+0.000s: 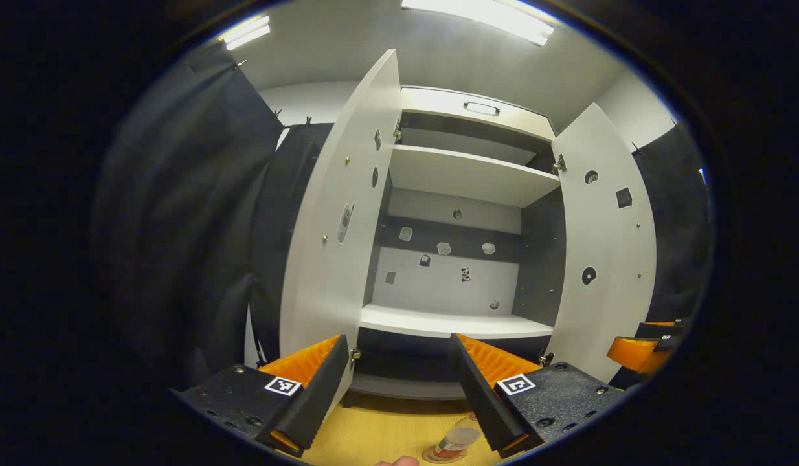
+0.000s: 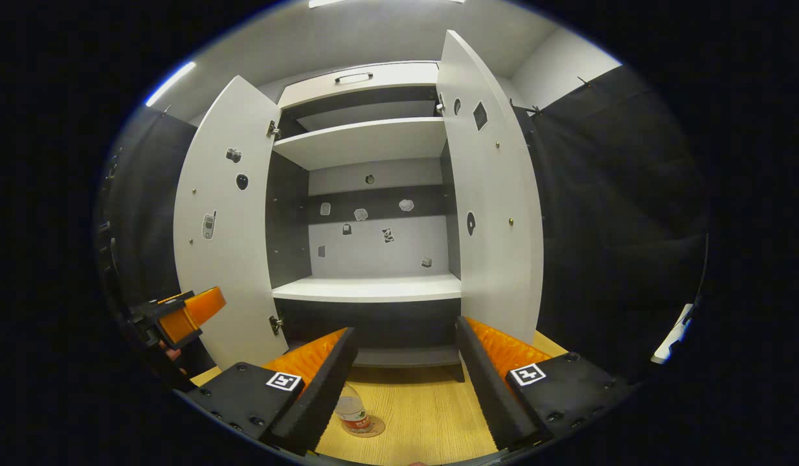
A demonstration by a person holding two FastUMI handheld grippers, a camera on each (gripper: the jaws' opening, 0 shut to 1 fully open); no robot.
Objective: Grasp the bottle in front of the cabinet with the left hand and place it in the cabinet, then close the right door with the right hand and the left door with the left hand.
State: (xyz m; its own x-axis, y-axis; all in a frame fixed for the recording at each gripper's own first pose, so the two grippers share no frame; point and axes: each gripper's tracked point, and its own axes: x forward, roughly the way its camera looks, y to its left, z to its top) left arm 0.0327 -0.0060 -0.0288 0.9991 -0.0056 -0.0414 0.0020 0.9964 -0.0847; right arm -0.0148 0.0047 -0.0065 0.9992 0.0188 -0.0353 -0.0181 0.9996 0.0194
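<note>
While both cabinet (image 2: 367,194) doors stand open, I hold my two grippers spread wide and empty.

The bottle (image 2: 352,409) stands upright on a round coaster (image 2: 373,428) on the wooden floor before the cabinet, between my left gripper (image 1: 399,395) fingers and beside my right gripper (image 2: 406,382).

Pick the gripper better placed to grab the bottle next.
Left. The bottle stands on the floor close below the open left gripper, beside one finger. The right gripper is open too, with the bottle off to one side.
</note>
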